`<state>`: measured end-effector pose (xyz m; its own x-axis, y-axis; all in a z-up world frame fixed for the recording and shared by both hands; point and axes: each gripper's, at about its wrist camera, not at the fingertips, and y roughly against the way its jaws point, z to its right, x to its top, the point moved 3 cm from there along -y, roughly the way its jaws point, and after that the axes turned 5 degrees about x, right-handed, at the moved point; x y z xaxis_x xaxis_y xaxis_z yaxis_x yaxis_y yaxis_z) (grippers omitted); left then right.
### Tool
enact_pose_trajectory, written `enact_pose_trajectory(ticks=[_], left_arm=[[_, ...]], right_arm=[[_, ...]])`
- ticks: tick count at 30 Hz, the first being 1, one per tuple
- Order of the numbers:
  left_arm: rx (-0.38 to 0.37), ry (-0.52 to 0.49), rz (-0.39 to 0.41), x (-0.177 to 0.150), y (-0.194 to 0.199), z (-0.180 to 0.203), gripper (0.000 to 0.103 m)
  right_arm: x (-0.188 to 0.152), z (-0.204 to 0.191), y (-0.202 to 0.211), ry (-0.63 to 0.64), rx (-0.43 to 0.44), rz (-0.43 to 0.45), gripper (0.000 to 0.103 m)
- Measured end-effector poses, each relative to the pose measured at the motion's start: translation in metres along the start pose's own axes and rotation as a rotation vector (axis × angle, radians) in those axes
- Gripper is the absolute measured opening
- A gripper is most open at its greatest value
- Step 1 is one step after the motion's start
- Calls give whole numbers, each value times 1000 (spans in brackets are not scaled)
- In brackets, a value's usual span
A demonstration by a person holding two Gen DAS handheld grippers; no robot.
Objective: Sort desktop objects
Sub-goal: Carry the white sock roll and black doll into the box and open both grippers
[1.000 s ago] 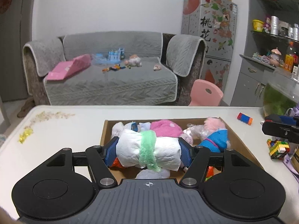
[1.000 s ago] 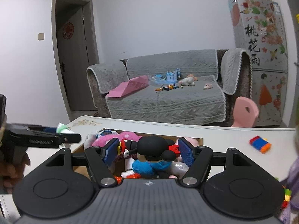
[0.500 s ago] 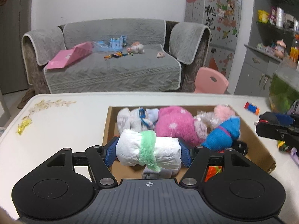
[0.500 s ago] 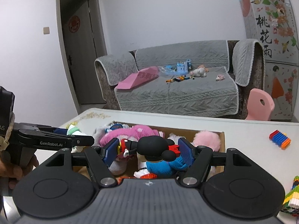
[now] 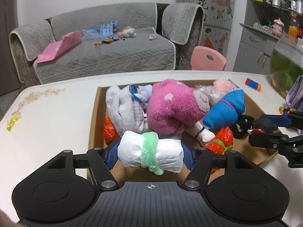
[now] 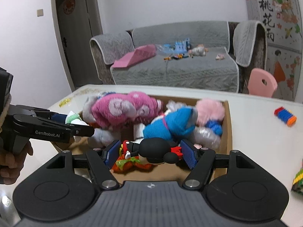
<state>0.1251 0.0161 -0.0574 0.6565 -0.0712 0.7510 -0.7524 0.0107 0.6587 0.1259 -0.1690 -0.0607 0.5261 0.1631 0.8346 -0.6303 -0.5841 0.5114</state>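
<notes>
A cardboard box on the white table holds several plush toys, among them a pink one and a blue one. My left gripper is shut on a white rolled bundle with a green band, held over the box's near left part. My right gripper is shut on a black Minnie Mouse doll, held low over the box's near edge. The left gripper also shows at the left in the right wrist view, and the right gripper at the right in the left wrist view.
A striped toy block lies on the table right of the box; it also shows in the right wrist view. A stack of coloured bricks sits at the right edge. A fish tank stands far right. A pink chair and sofa are behind.
Both grippers have moved forward and down over the box with their toys still held. The box contents now appear closer and lower in both views.
</notes>
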Motion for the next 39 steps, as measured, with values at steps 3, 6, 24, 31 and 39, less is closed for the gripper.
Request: enact_pose_trajectory(ticks=[3, 6, 24, 31, 39], left_arm=[[-5, -3, -18, -3, -5, 0, 71], [2, -3, -35, -5, -9, -1, 71], [52, -77, -94, -19, -27, 10, 76], [86, -113, -67, -24, -23, 16, 101], [78, -117, -38, -21, -13, 17, 103]], right_arm=[[-3, 2, -5, -7, -12, -21, 65], [-7, 2, -9, -18, -16, -39, 65], [-18, -1, -29, 43, -85, -103, 66], [-20, -1, -29, 64, -110, -90, 78], [-17, -4, -20, 72, -99, -58, 80]])
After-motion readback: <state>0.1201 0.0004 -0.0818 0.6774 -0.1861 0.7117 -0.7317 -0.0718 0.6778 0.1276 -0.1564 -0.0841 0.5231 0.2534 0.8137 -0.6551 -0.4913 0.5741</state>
